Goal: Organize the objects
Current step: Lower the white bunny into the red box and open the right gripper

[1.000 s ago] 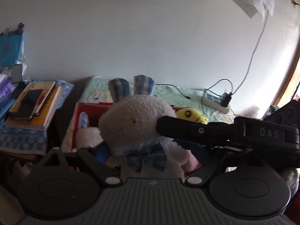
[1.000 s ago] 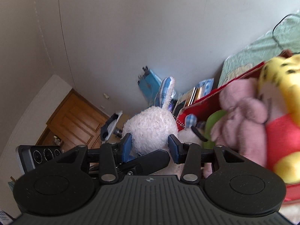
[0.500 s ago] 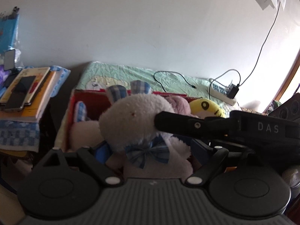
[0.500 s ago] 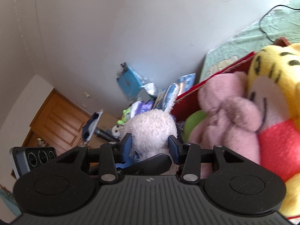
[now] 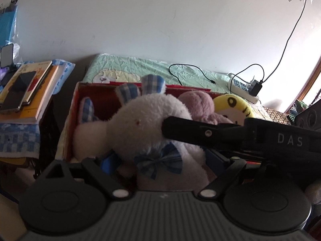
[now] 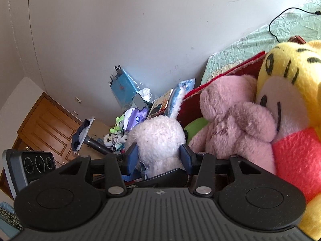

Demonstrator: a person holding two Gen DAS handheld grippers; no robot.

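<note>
Both hand-held grippers are seen clamped on one white plush rabbit [image 5: 144, 124]: the left hand-held gripper [image 5: 160, 160] is closed on its body, blue pads pressed into the fur at either side, and the right hand-held gripper [image 6: 159, 156] is closed on its head from the side, its black finger lying across the rabbit's face in the left view. The rabbit is recorded as fluffy and off-white, with blue-and-white plaid ear linings, a matching plaid bow [image 5: 158, 161] at the neck and a small red dot on the face. It is held at the near edge of a red box [image 5: 88, 92] that rests on a bed with a green sheet [image 5: 140, 68]. Inside the box a pink plush [image 6: 236, 120] and a yellow plush in a red top [image 6: 291, 84] are noted, touching each other. "DAS" is read in pale letters on the right gripper body [image 5: 290, 140]. Writing on the stacked books [image 5: 30, 92] to the left is too small to be read.
</note>
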